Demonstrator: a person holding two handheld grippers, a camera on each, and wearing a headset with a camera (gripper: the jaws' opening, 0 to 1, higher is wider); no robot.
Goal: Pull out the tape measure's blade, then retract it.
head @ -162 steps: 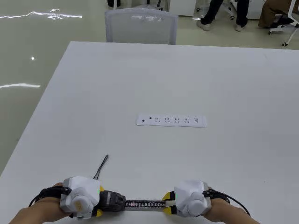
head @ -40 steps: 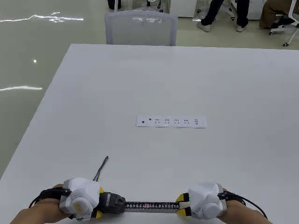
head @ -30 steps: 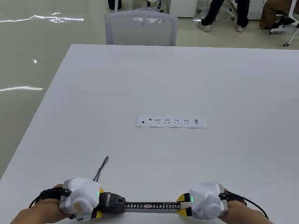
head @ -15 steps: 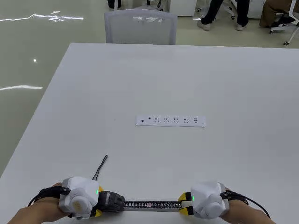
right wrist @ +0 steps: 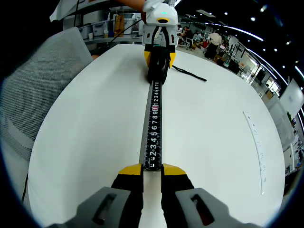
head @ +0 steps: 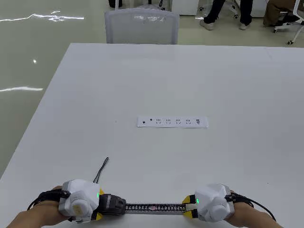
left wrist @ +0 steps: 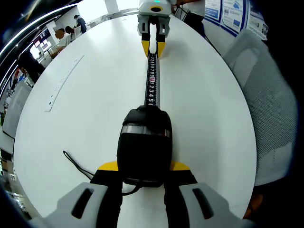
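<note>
Stretching flat along the near edge of the white table (head: pixel 199 76), the blade (head: pixel 154 207) of the tape measure runs between the two tools in the head view. The left gripper (head: pixel 99 210) clamps the dark tape measure case (head: pixel 113 204), and the right gripper (head: pixel 189 207) pinches the blade's free end. A power strip (head: pixel 172 122) lies well beyond them at mid-table. A thin black cord (head: pixel 101 170) trails just behind the left tool, and a chair (head: pixel 141 26) stands at the far edge.

In the left gripper view, the jaws press against both flanks of the case (left wrist: pixel 145 140). The case rests on the table, and the numbered blade (left wrist: pixel 151 80) leaves its mouth straight toward the right gripper (left wrist: pixel 153 46).

In the right gripper view, the yellow-tipped jaws are closed on the blade's end, where the numbering starts. From there the blade (right wrist: pixel 154 123) runs back to the case (right wrist: pixel 156 73) held in the left gripper (right wrist: pixel 157 56).

The pull-out looks done or nearly so, with retraction left to do. The case is probably compact, rigid and fairly weighty, so a squeeze across its flat sides suits it. The blade looks like thin, smooth, springy steel. It is likely stiff along its length but apt to kink if twisted. It would probably whip back under its spring if let go. The end hook seems the safest hold, walked back toward the case.
</note>
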